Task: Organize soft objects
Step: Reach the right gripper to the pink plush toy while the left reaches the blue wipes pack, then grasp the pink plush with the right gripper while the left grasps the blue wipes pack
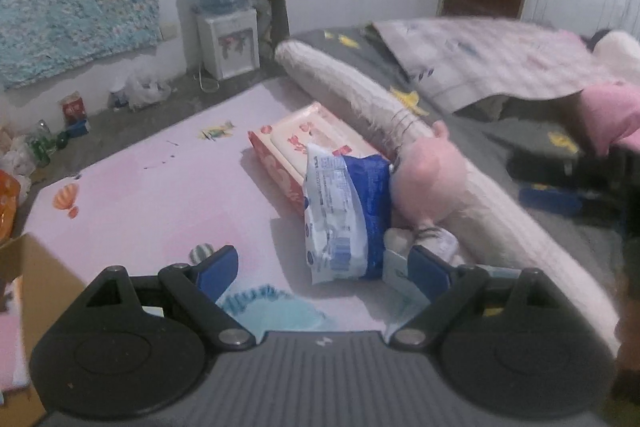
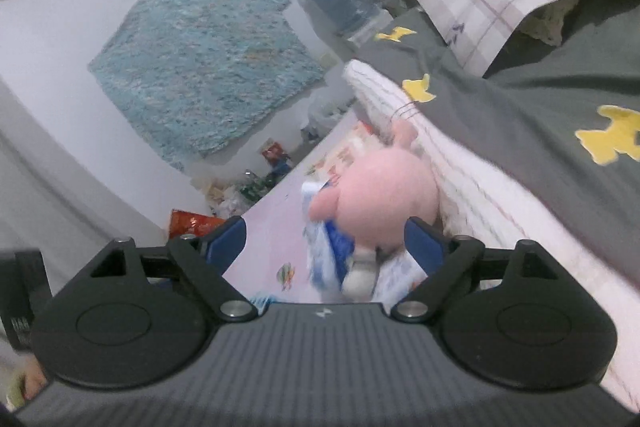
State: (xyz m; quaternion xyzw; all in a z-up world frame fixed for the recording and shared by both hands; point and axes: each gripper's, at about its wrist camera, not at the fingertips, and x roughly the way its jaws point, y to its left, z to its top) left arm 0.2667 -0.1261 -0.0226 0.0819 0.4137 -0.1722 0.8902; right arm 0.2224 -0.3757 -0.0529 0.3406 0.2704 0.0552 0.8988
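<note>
both my grippers stand open and empty: left gripper (image 1: 325,269), right gripper (image 2: 325,241). the pink plush (image 1: 426,179) lies on the pink mat (image 1: 160,187), wedged against the rolled blanket (image 1: 360,91), probably so it stays put. the blue wipes pack (image 1: 348,211) leans on it, touching the red pack (image 1: 296,143) behind. i judge these have been gathered along the roll. a cardboard box (image 1: 36,267) sits at the mat's left edge; i cannot see inside it.
</note>
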